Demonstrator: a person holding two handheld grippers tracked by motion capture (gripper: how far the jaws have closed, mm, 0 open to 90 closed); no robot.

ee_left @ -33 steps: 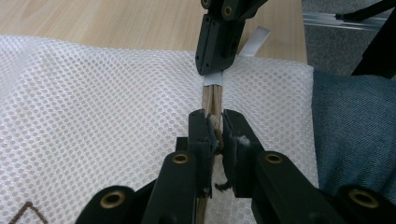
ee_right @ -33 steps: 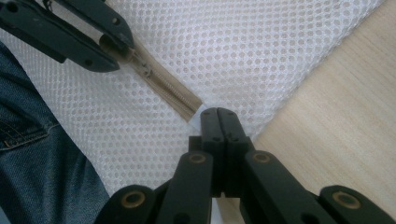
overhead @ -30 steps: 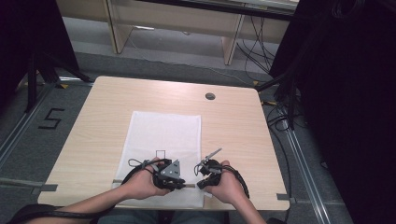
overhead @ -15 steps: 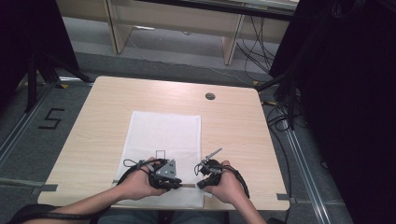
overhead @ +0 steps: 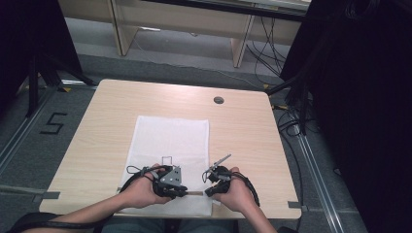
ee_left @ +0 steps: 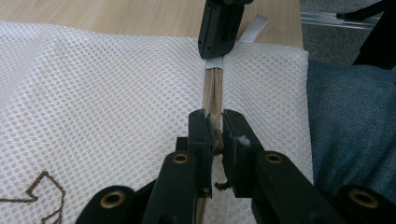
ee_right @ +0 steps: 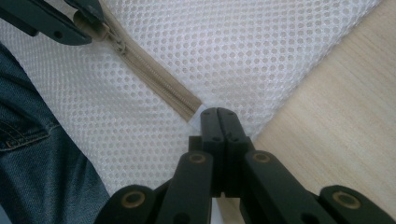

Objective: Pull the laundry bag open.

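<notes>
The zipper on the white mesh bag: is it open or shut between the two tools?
Shut. The zipper runs as one closed beige strip between the left tool, clamped on its slider, and the right tool, clamped on its end.

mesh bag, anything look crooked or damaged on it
Nothing stands out. The white mesh bag lies flat on the table; its tan zipper runs straight and intact between the left gripper and right gripper.

Wooden table (overhead: pixel 121 116) — white mesh bag (overhead: pixel 170 141) flat on it.
</notes>
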